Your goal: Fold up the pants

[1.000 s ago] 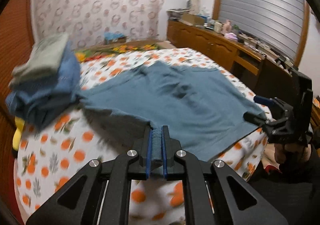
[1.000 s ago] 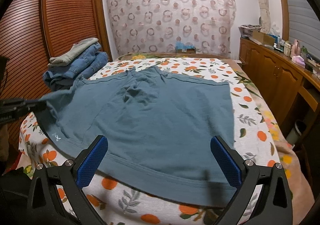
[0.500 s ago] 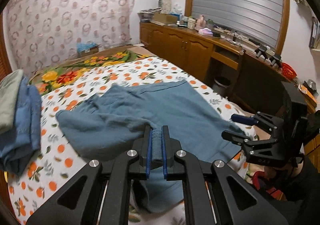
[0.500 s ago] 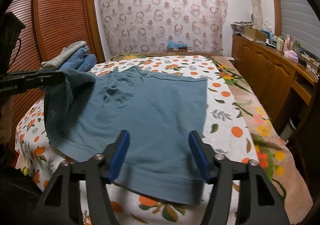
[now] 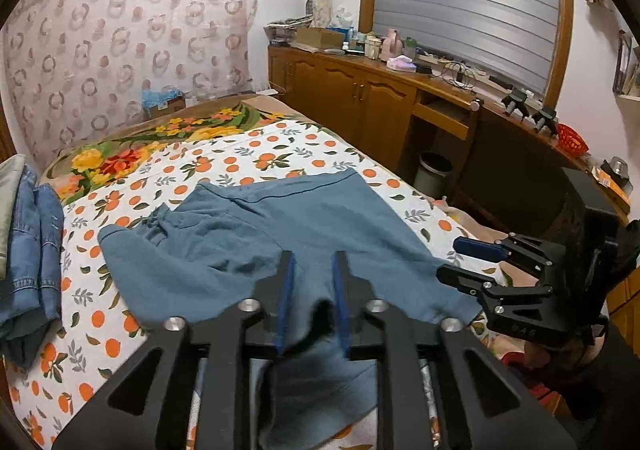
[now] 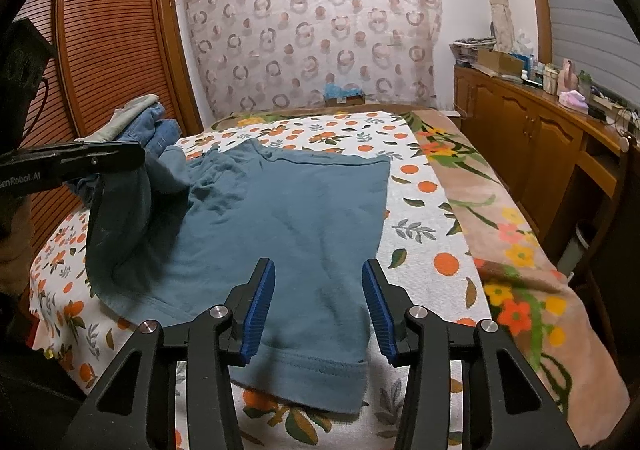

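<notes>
Bedroom, orange-print bedspread (image 6: 420,218); blue pants (image 6: 280,218) lie on it near the foot edge, one side doubled over. Left gripper (image 5: 312,282): jaws have just been parting, cloth between, pads off it. Right gripper (image 6: 318,306): jaws have just been narrowing, apart above the hem. Risk: released flap slumps, fold goes crooked. A second ago pants lay flat, left clamped on the edge

Folded jeans (image 5: 28,250) cropped at left edge
</notes>
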Motion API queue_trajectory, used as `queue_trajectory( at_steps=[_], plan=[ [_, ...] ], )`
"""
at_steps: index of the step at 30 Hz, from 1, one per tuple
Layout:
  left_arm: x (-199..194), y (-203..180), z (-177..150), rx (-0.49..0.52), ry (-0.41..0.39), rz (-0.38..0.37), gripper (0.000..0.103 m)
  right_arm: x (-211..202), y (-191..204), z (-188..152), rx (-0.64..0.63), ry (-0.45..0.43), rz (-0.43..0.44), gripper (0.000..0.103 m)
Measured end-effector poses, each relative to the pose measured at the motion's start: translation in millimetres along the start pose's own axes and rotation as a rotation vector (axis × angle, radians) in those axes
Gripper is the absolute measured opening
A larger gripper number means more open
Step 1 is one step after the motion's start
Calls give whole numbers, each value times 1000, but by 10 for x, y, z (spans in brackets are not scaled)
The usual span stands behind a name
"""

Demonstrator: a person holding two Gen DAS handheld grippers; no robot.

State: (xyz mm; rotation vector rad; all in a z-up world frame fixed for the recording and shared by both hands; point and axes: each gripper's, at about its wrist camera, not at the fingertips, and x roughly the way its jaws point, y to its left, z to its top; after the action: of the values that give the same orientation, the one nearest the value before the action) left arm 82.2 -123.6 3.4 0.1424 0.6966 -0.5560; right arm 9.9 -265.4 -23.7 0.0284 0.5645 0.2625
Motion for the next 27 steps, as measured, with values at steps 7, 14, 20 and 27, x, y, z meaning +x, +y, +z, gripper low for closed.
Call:
queue_trajectory(
  at_steps=[7,14,20,27],
  plan=[
    [-118,215,-84,-41,-43,41,66,46,8,82,-4,-6,32,47],
    [-176,485,-332,-72,-31,125,66,211,176,145,-30,5,101,45],
    [-102,660,-622,-102,26,147,66,409,365,149,-63,44,170,36],
    [21,716,-822,-125,81,141,66,637,455,132,-99,121,219,35]
  ],
)
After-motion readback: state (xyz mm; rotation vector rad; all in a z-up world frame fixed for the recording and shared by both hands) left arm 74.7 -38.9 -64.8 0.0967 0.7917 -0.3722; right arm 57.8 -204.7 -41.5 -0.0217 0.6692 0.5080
